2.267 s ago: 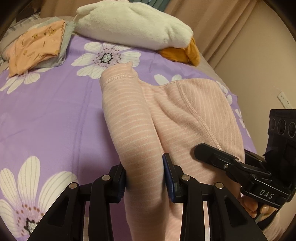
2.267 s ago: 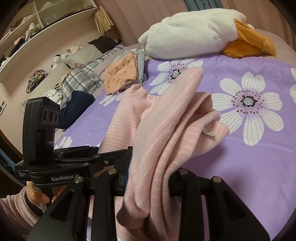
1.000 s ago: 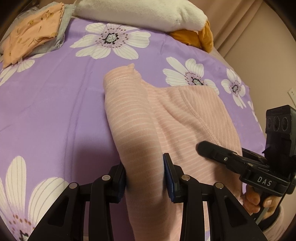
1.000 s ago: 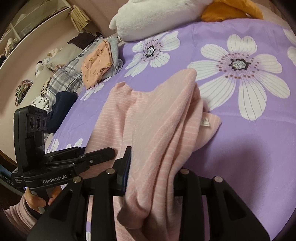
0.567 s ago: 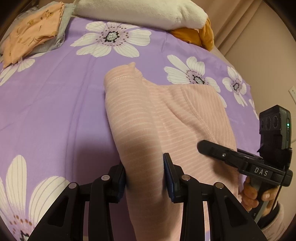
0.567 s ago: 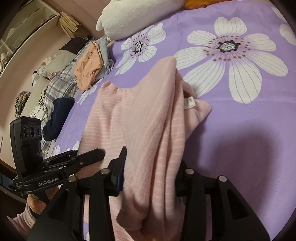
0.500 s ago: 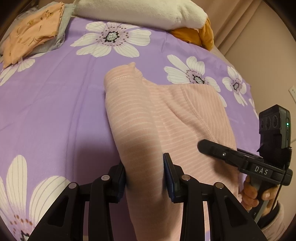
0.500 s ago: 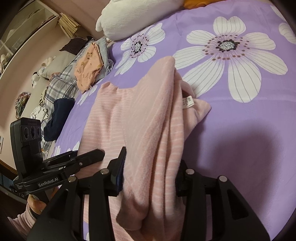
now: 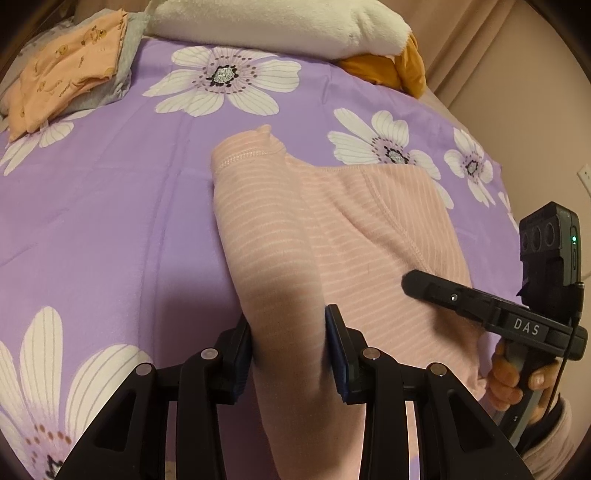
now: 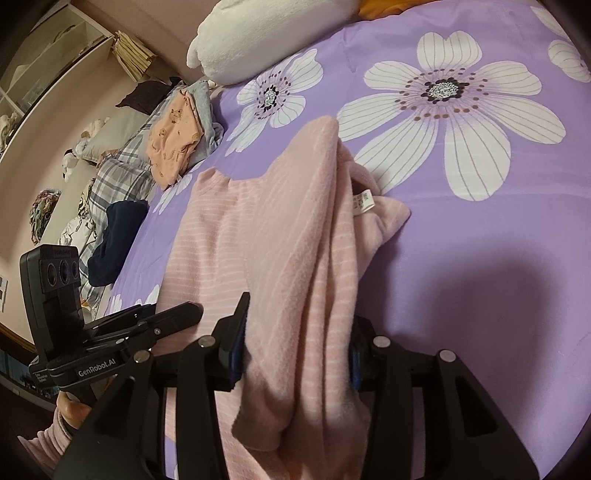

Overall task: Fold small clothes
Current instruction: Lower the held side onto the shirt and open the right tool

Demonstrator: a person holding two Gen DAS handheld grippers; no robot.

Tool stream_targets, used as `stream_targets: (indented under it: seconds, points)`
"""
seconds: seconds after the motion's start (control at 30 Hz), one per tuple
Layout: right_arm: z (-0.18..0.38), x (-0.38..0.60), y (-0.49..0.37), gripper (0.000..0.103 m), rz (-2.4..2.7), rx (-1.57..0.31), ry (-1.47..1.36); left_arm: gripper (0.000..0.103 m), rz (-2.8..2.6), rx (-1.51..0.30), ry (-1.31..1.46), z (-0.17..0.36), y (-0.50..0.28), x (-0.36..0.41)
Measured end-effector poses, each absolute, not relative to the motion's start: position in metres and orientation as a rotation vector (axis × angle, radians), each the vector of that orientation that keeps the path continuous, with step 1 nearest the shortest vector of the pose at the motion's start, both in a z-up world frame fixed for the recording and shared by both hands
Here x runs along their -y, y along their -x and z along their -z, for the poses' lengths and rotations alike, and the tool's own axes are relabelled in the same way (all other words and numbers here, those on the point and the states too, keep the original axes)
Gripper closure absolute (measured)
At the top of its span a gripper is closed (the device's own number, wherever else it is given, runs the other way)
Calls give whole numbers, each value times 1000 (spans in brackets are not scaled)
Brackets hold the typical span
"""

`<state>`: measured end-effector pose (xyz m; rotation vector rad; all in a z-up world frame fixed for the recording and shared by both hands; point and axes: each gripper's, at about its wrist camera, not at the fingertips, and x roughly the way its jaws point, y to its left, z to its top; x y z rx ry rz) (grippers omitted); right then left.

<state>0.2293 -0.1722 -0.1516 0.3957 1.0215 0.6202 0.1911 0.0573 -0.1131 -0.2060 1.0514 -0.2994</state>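
Note:
A pink striped garment (image 9: 332,229) lies stretched over the purple flowered bedspread (image 9: 110,206). My left gripper (image 9: 290,347) is shut on its near left edge, the cloth bunched between the jaws. My right gripper (image 10: 295,350) is shut on the garment's (image 10: 288,236) near right edge, where several layers hang in folds and a white label (image 10: 364,202) shows. The right gripper also shows in the left wrist view (image 9: 480,306), beside the garment's right edge. The left gripper shows in the right wrist view (image 10: 147,328), to the left.
A folded orange garment on grey cloth (image 9: 70,70) lies at the bed's far left. A white and orange plush pillow (image 9: 288,26) lies along the far edge. Plaid bedding and a dark blue garment (image 10: 118,236) lie to the left. A wall stands to the right.
Both grippers have kept hold of the garment and lowered it toward the bedspread. The far end now rests flatter and the view has tipped down onto the bed.

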Motion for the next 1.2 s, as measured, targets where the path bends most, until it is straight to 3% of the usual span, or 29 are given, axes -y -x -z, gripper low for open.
stream_targets:
  seconds: [1.2]
  points:
    - [148, 193, -221, 58, -538, -1016, -409, 68, 260, -1039, 151, 107, -160, -58]
